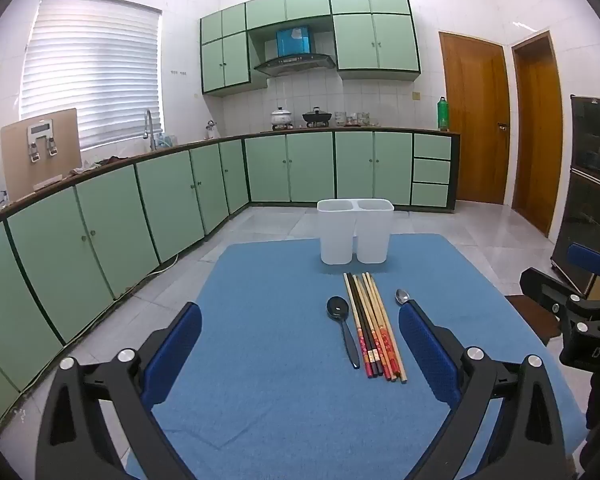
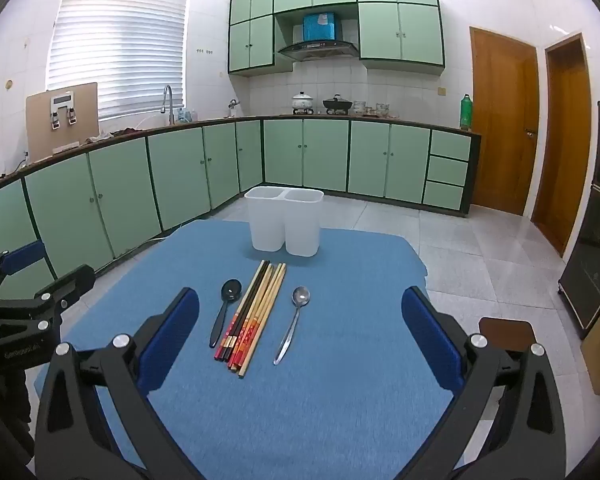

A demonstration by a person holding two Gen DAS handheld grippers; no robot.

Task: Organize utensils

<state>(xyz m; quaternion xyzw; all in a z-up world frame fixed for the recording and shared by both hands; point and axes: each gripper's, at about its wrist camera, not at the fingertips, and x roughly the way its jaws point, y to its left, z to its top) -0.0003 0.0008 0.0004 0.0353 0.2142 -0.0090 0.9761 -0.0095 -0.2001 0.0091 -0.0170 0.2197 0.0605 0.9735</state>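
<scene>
spoons (image 2: 226,312) 2 | chopsticks (image 2: 256,316) one bundle | holder (image 2: 284,222) compartments 2

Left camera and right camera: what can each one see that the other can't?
Only the left wrist view shows the right gripper at its edge. Only the right wrist view shows the whole silver spoon and the left gripper. Both show the blue mat, the white two-part holder, the chopsticks and the black spoon. Both grippers are open, holding nothing.
</scene>
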